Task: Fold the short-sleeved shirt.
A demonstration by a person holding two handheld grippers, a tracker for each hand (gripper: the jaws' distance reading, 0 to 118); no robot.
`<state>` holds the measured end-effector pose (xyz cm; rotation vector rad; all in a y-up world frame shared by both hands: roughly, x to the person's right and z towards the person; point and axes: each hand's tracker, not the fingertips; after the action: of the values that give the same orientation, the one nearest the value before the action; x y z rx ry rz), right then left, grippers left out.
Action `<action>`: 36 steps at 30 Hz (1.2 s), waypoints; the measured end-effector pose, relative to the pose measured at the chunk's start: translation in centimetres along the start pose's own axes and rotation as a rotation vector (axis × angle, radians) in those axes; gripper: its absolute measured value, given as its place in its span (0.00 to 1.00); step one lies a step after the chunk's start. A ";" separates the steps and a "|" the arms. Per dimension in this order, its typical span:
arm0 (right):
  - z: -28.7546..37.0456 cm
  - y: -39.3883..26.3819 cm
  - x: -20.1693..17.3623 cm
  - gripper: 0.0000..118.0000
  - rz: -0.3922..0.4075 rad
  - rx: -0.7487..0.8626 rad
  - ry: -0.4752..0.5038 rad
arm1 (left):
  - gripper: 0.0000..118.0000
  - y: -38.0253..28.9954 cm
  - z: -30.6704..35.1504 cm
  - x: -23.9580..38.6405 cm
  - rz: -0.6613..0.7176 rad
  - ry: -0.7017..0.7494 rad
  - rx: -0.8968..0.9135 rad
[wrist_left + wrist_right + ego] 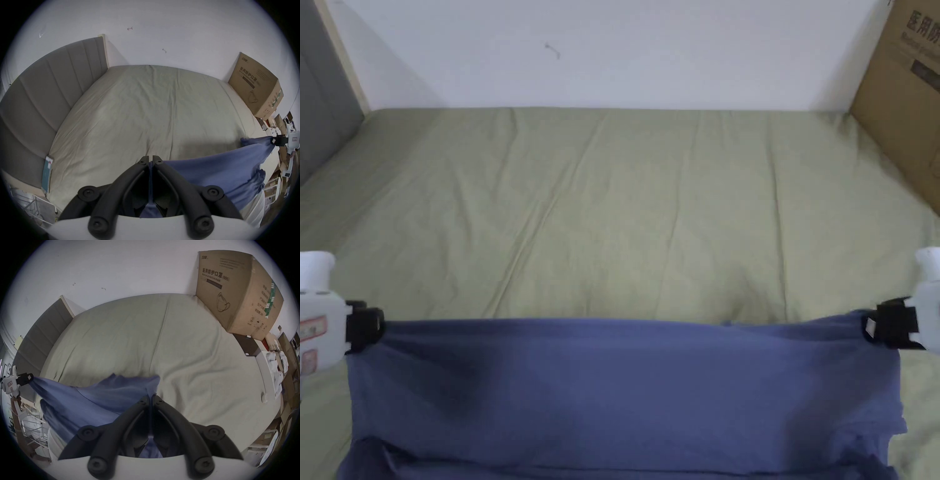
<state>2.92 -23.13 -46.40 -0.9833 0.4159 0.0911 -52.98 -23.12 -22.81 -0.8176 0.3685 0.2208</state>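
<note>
A blue short-sleeved shirt (625, 394) hangs stretched wide above the near part of a bed, its top edge taut between my two grippers. My left gripper (378, 327) is shut on the shirt's left top corner. My right gripper (867, 327) is shut on the right top corner. In the left gripper view the blue cloth (219, 172) is pinched between the shut jaws (150, 160) and runs off to the right gripper (274, 141). The right gripper view has the cloth (97, 399) clamped at its jaws (150, 396), reaching to the left gripper (30, 378). The shirt's lower part is out of frame.
A pale green sheet (625, 206) covers the bed, wrinkled and bare beyond the shirt. A grey padded headboard (35, 104) stands at the left. A large cardboard box (909, 94) sits on the bed's right side against the white wall. A book (47, 172) leans by the headboard.
</note>
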 end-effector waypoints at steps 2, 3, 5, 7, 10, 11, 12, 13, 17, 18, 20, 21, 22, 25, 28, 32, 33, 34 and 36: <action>2.1 -2.5 0.2 0.02 -0.005 -0.003 0.004 | 0.01 -2.3 1.8 -0.3 0.001 0.001 0.008; 2.9 -4.1 0.4 0.02 -0.010 -0.003 0.011 | 0.01 -3.7 2.4 -0.5 0.010 0.003 -0.002; 3.8 -7.1 0.4 0.02 -0.034 -0.030 0.019 | 0.01 -6.2 3.1 -0.9 0.014 0.010 -0.034; 3.7 -10.7 0.2 0.02 -0.041 -0.081 0.013 | 0.01 -8.9 3.0 -1.2 0.018 0.032 -0.077; 2.2 -15.9 -0.5 0.02 -0.021 -0.175 -0.034 | 0.01 -12.7 1.7 -1.8 0.065 0.056 -0.164; 0.8 -17.4 -0.1 0.02 -0.015 -0.195 -0.049 | 0.01 -13.8 1.2 -1.9 0.080 0.053 -0.183; -0.1 -18.7 -0.1 0.02 0.008 -0.204 -0.060 | 0.01 -14.7 0.6 -1.9 0.079 0.055 -0.185; -0.8 -19.5 -0.3 0.02 0.010 -0.203 -0.065 | 0.03 -15.3 0.3 -1.9 0.078 0.065 -0.196; -1.5 -20.3 -1.8 0.53 0.041 -0.211 -0.117 | 0.64 -15.5 0.2 -1.9 0.093 0.128 -0.218; -1.2 -20.2 -1.9 0.60 0.046 -0.205 -0.120 | 0.83 -15.3 0.6 -2.1 0.096 0.137 -0.199; -0.5 -19.5 -2.3 0.60 0.061 -0.176 -0.149 | 0.89 -14.6 1.7 -2.4 0.117 0.138 -0.179; 0.0 -18.9 -2.4 0.60 0.070 -0.154 -0.162 | 0.89 -14.1 2.5 -2.5 0.144 0.113 -0.143; 0.6 -18.4 -2.7 0.60 0.077 -0.132 -0.187 | 0.89 -13.8 3.4 -2.7 0.170 0.093 -0.127; 2.8 -17.2 -3.9 0.59 0.083 -0.031 -0.209 | 0.76 -13.2 5.3 -2.6 0.235 0.029 -0.073; 4.8 -16.4 -5.9 0.53 0.075 0.087 -0.111 | 0.35 -13.3 6.9 -2.5 0.285 -0.076 -0.018; 4.1 -16.3 -9.8 0.02 0.027 0.179 -0.053 | 0.02 -14.5 6.7 -1.6 0.286 -0.076 -0.014; 3.3 -16.0 -10.6 0.02 -0.001 0.165 -0.024 | 0.00 -14.8 6.4 -1.6 0.273 -0.069 -0.035; 2.4 -15.7 -11.3 0.02 0.002 0.131 0.023 | 0.00 -15.3 6.1 -1.7 0.284 -0.059 -0.045; 1.2 -15.5 -12.9 0.02 -0.018 0.133 0.067 | 0.00 -15.8 6.0 -2.2 0.309 -0.066 -0.052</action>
<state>-4.52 -29.31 -28.70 -0.8608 0.4687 0.0141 -48.37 -29.26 -7.58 -0.8004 0.4276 0.5461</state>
